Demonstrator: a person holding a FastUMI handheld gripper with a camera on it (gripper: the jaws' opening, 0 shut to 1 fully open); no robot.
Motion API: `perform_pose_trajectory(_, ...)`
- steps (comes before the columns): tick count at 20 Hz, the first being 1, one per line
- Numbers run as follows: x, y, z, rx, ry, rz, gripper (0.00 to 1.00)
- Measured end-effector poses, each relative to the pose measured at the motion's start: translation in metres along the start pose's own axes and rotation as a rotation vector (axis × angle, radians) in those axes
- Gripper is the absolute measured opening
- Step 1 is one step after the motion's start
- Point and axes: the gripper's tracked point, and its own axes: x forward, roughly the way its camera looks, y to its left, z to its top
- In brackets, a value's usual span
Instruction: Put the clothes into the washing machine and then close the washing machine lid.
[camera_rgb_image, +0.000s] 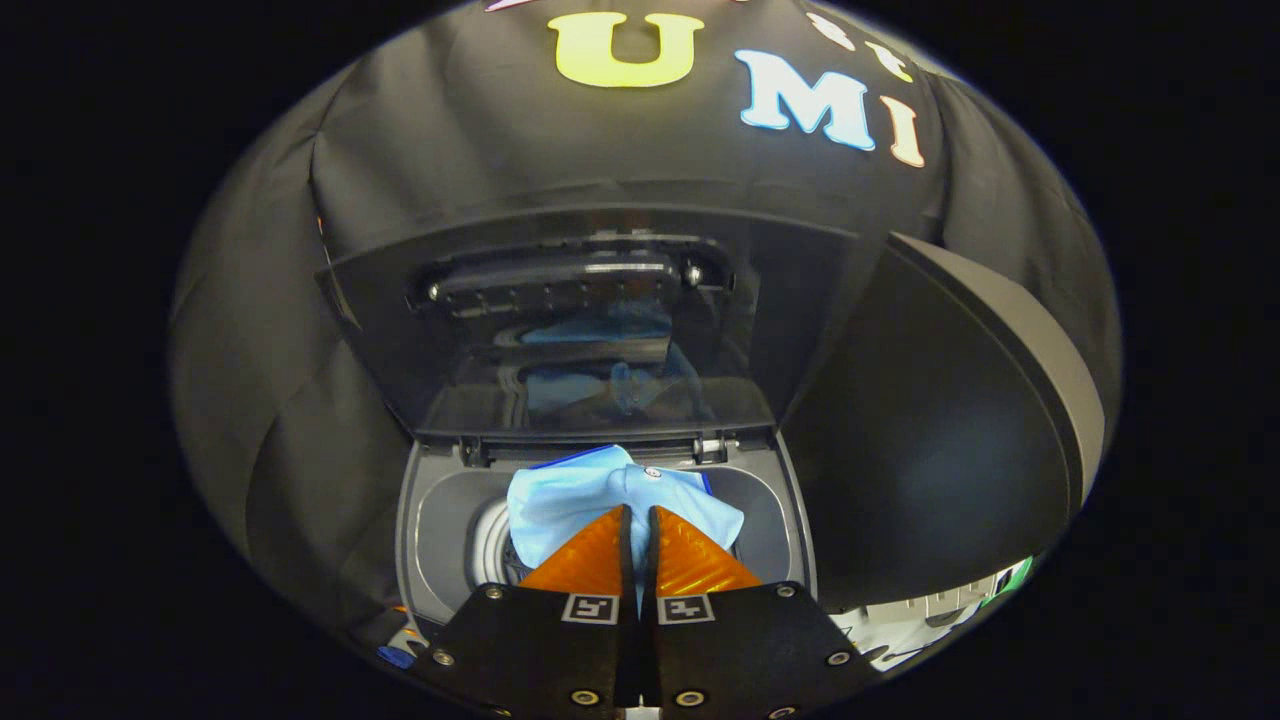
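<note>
With its fingers pinched on the light blue garment (590, 495), the gripper (638, 520) holds it over the washing machine's open tub (450, 530); the loading step seems under way, so next comes letting go, then lowering the raised lid (560, 330).

I count one washing machine (440, 520) ahead of me, with one lid (560, 330) standing open and one round drum opening (492, 545). One light blue garment (590, 495) hangs over that opening, pinched between the two fingers (590, 555) of my one gripper (638, 545), whose jaws are closed together on the cloth. I count one dark curved panel (940, 440) beside the machine, and one small button (652, 472) on the garment.
</note>
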Motion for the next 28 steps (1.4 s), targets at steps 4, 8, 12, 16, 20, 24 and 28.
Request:
perform_pose_trajectory(4, 0.02, 0.005, -0.026, -0.028, 0.059, 0.022, 0.0)
perform_pose_trajectory(8, 0.036, 0.016, -0.06, -0.021, 0.141, 0.063, 0.0)
perform_pose_trajectory(12, 0.047, 0.024, -0.09, -0.079, 0.214, 0.094, 0.0)
perform_pose_trajectory(16, 0.054, 0.028, -0.107, -0.113, 0.246, 0.11, 0.0)
perform_pose_trajectory(20, 0.058, 0.023, -0.116, -0.139, 0.277, 0.079, 0.0)
perform_pose_trajectory(24, 0.058, 0.028, -0.109, -0.063, 0.224, 0.091, 0.46)
perform_pose_trajectory(28, 0.057, 0.021, -0.102, -0.079, 0.207, 0.064, 0.97)
